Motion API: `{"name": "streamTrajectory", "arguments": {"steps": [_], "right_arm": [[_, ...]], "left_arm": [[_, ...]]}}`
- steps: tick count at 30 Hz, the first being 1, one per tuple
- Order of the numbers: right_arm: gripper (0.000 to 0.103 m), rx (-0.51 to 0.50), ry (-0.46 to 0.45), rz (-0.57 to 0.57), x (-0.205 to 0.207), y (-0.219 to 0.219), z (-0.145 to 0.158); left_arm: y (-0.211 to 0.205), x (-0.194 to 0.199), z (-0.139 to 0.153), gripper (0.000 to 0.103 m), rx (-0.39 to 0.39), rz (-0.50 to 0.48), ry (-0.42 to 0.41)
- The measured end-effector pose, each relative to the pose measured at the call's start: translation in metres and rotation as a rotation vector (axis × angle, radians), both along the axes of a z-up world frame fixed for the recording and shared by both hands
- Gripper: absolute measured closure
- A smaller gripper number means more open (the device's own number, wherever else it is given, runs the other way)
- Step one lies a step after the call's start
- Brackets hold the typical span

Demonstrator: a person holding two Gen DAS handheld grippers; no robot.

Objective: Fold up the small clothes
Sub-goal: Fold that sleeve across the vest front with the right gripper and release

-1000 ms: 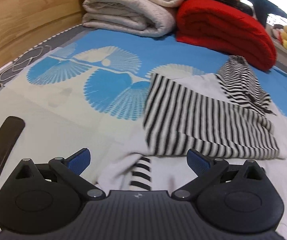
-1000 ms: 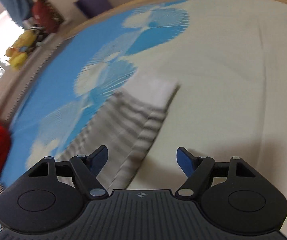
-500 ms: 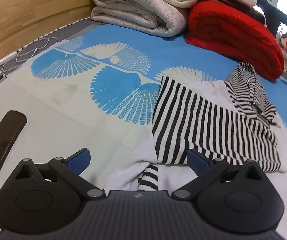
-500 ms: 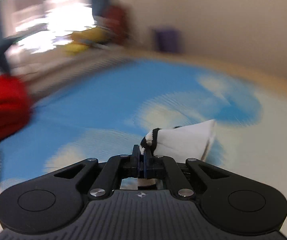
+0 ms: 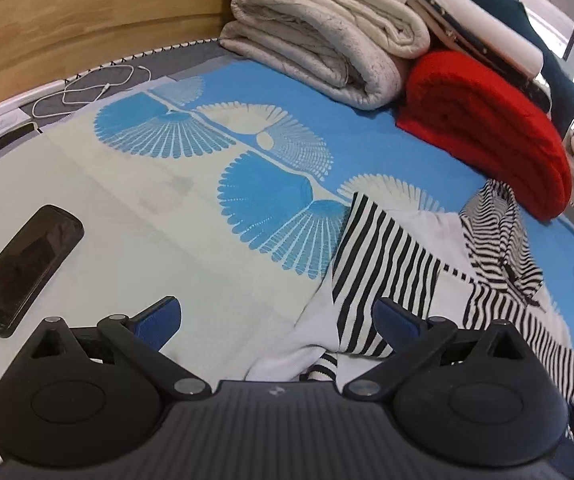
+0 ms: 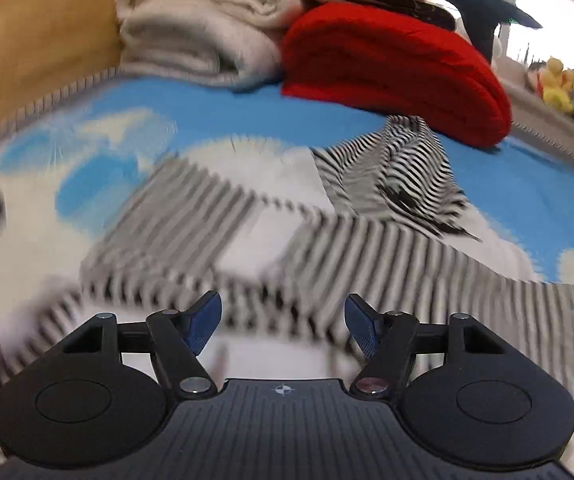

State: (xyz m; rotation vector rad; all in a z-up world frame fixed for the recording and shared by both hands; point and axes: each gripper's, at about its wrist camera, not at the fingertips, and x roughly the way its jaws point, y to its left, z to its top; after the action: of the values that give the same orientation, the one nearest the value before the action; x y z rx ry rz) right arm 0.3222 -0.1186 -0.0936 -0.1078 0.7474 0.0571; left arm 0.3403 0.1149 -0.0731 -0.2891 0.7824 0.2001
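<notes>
Left wrist view: phone at the left edge, left gripper low centre with jaws wide apart and empty, striped garment lying lower right on the blue-patterned bedspread. Right wrist view is blurry: right gripper jaws have just been opening, nothing between them, striped cloth spread mid-frame.

No lettering or numbers can be read (anywhere in view)
</notes>
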Motion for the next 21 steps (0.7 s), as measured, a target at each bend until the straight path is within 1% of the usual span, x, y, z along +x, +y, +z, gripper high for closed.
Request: {"name": "streamTrajectory", "arguments": {"steps": [1, 4, 6, 8, 11, 12, 13, 14, 15, 18, 19, 21], "right_arm": [[0.032, 0.014, 0.016, -0.051, -0.01, -0.016, 0.005], [0.031, 0.113, 0.008, -0.205, -0.046, -0.063, 0.023], [0.031, 0.155, 0.005, -0.266, -0.081, -0.081, 0.029], [0.03, 0.164, -0.02, -0.312, -0.122, -0.089, 0.03], [0.029, 0.144, -0.104, -0.382, -0.158, -0.098, 0.019], [0.029, 0.12, -0.111, -0.402, -0.157, -0.099, 0.012], [0.029, 0.09, -0.094, -0.402, -0.154, -0.102, 0.007], [0.029, 0.077, -0.079, -0.376, -0.153, -0.104, 0.007], [0.029, 0.07, -0.082, -0.35, -0.15, -0.105, 0.007], [0.029, 0.011, -0.118, -0.36, -0.154, -0.113, 0.01], [0.029, 0.006, -0.117, -0.371, -0.153, -0.116, 0.01], [0.029, 0.028, -0.097, -0.387, -0.152, -0.123, 0.008]], "left_arm": [[0.0, -0.002, 0.002, 0.0, 0.003, -0.005, -0.01], [-0.009, -0.004, 0.005, 0.0, 0.039, -0.023, -0.026], [-0.02, -0.006, 0.007, 0.0, 0.065, -0.049, -0.037], [-0.033, -0.009, 0.005, 0.0, 0.096, -0.082, -0.043], [-0.058, -0.015, -0.004, 0.0, 0.146, -0.143, -0.029], [-0.066, -0.016, -0.008, 0.0, 0.16, -0.159, -0.019], [-0.073, -0.018, -0.012, 0.0, 0.167, -0.17, -0.012], [-0.079, -0.019, -0.015, 0.0, 0.169, -0.18, -0.006], [-0.084, -0.02, -0.018, 0.0, 0.169, -0.189, 0.001], [-0.098, -0.021, -0.025, 0.0, 0.182, -0.213, 0.01], [-0.101, -0.021, -0.025, 0.0, 0.19, -0.217, 0.008], [-0.107, -0.021, -0.027, 0.0, 0.206, -0.224, 0.004]]}}
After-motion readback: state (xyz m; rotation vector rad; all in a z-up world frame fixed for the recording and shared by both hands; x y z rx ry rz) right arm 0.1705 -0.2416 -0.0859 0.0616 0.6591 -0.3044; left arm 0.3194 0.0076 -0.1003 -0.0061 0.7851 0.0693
